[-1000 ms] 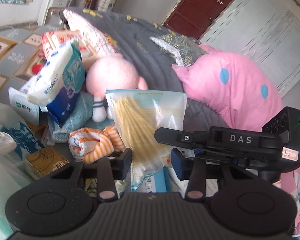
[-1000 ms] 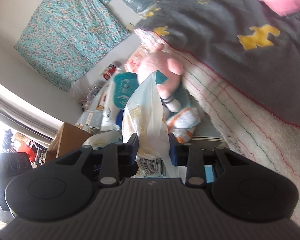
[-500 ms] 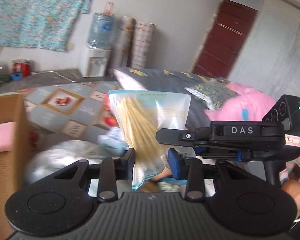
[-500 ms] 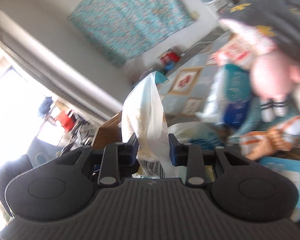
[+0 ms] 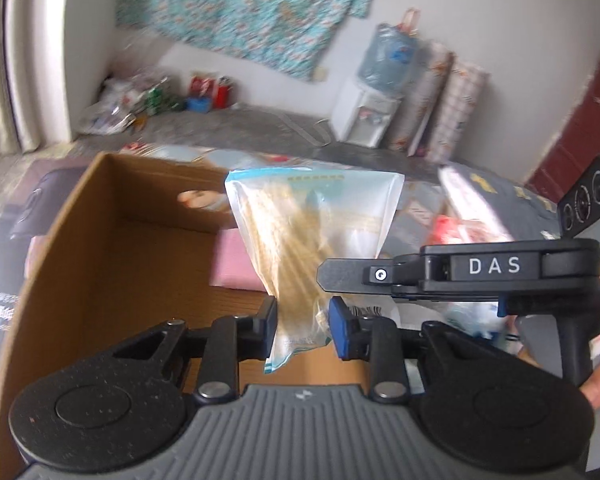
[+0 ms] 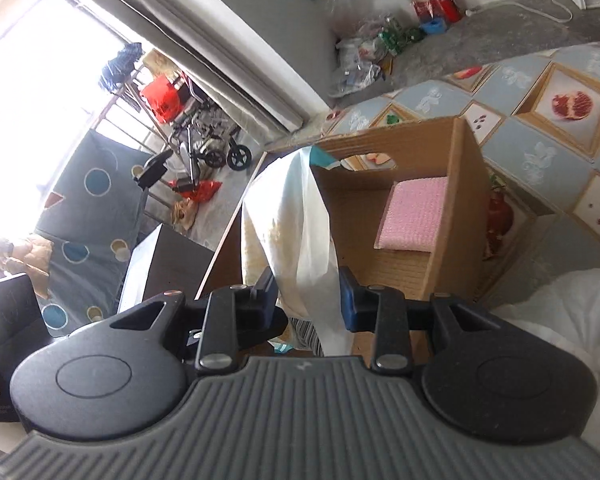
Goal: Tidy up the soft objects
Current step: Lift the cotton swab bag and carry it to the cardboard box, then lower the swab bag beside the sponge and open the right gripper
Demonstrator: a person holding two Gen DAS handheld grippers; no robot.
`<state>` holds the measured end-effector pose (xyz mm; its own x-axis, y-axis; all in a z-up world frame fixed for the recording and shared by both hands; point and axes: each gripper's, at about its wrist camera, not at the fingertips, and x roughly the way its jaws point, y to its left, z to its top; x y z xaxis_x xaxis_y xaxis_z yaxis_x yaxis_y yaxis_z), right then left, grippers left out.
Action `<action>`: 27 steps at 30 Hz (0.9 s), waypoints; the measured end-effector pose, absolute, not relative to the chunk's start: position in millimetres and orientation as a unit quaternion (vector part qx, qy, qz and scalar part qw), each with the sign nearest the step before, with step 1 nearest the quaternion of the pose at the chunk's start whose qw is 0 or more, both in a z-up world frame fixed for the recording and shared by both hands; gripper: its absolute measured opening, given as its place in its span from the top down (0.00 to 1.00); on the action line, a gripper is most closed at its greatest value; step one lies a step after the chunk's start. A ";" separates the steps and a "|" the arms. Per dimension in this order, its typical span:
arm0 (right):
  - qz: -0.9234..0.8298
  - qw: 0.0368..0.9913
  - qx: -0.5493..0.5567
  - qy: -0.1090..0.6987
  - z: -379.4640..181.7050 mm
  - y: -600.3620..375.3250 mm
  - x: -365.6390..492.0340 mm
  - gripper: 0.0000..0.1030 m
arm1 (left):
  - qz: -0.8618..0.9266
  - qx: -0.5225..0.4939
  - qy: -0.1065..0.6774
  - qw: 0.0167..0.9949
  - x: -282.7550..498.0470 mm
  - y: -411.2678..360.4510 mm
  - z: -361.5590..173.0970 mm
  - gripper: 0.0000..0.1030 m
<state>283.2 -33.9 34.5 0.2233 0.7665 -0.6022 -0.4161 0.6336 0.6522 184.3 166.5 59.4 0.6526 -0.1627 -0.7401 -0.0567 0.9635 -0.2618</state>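
Observation:
Both grippers hold one clear plastic bag [image 5: 312,216] of pale yellow sticks. My left gripper [image 5: 302,330] pinches its lower end, and the jaws are closing further on it. My right gripper [image 6: 309,300] is shut on the same bag [image 6: 288,216], which bunches up between its pads. In the left wrist view the right gripper [image 5: 328,276] reaches in from the right, side-on, and meets the bag's middle. Below the bag stands an open cardboard box [image 5: 80,240] with a folded pink pad [image 5: 236,260] on its floor. The box [image 6: 460,184] and the pad [image 6: 416,216] also show in the right wrist view.
A water dispenser [image 5: 366,120] and rolled mats stand against the far wall under a floral cloth [image 5: 252,8]. Clutter [image 5: 148,100] lies in the corner. A bed with a grey blanket [image 5: 500,196] is at right. A fruit-patterned mat [image 6: 540,92] surrounds the box; a white bag [image 6: 560,320] lies nearby.
Both grippers have swung the bag away from the pile by the bed to above the cardboard box. The left jaws have narrowed on the bag.

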 end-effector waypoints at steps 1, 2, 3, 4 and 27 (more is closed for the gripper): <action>0.387 0.755 0.176 0.500 30.6 -19.2 291.7 0.69 | -0.018 -0.132 0.423 0.896 193.3 180.1 55.4 0.72; 0.385 0.749 0.173 0.510 26.7 -5.3 299.6 0.69 | -0.009 -0.131 0.431 0.893 202.2 190.1 51.1 0.72; 0.380 0.743 0.171 0.523 20.4 10.3 309.3 0.69 | 0.000 -0.132 0.440 0.888 211.3 200.2 46.0 0.73; 0.376 0.739 0.168 0.534 14.7 23.3 316.8 0.69 | 0.008 -0.133 0.450 0.883 222.0 210.4 39.8 0.73; 0.340 0.779 0.101 0.517 -21.1 71.0 396.2 0.59 | 0.057 -0.145 0.558 0.815 280.1 260.6 -28.9 0.72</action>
